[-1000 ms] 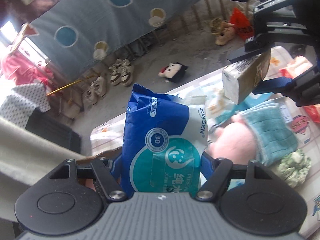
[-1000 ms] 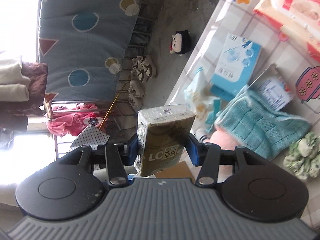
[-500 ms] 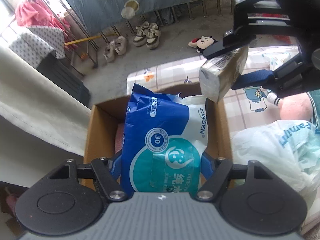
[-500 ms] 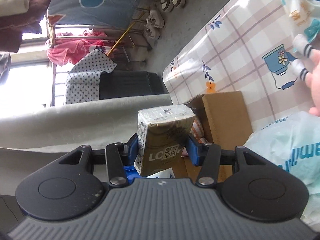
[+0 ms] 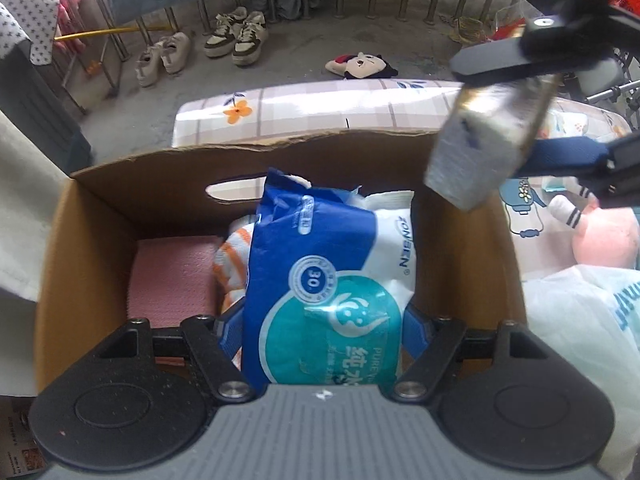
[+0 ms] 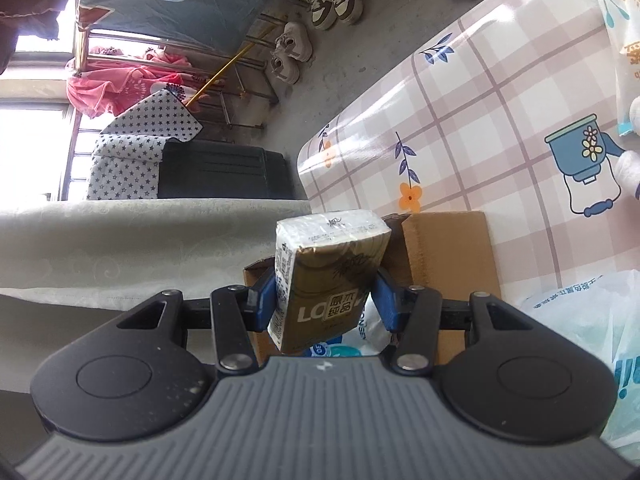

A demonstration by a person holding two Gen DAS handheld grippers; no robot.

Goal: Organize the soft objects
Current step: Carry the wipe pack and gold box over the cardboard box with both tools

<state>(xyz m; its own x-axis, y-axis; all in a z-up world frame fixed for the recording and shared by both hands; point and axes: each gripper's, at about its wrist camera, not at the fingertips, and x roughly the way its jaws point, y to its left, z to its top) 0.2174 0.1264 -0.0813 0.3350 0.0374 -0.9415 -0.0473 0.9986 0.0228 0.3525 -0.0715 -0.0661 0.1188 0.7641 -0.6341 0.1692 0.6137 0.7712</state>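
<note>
Two grippers are each loaded over an open cardboard box [image 5: 100,216] that stands at the near edge of a desk [image 6: 472,128] covered in a pink checked cloth. The left gripper [image 5: 322,320] points steeply down into the box, its blue pads pressed on both sides of a blue and teal wet wipes pack [image 5: 332,280]; its jaws have just been opening slightly, with the pack between them and standing fairly wide. The pack's top end reaches toward 12 o'clock, over an orange striped cloth [image 5: 232,256] and beside a pink cloth [image 5: 172,280] at 9 o'clock on the box floor. The right gripper [image 6: 326,300] has its jaws about half closed on a brown tissue pack [image 6: 328,280], which in the left wrist view hangs at 2 o'clock above the box's right wall. A white plastic bag [image 5: 580,320] lies just right of the box, with a pink plush toy [image 5: 600,240] beyond it. On the floor past the desk lie a plush doll [image 5: 364,65] and pairs of shoes [image 5: 236,36].
</note>
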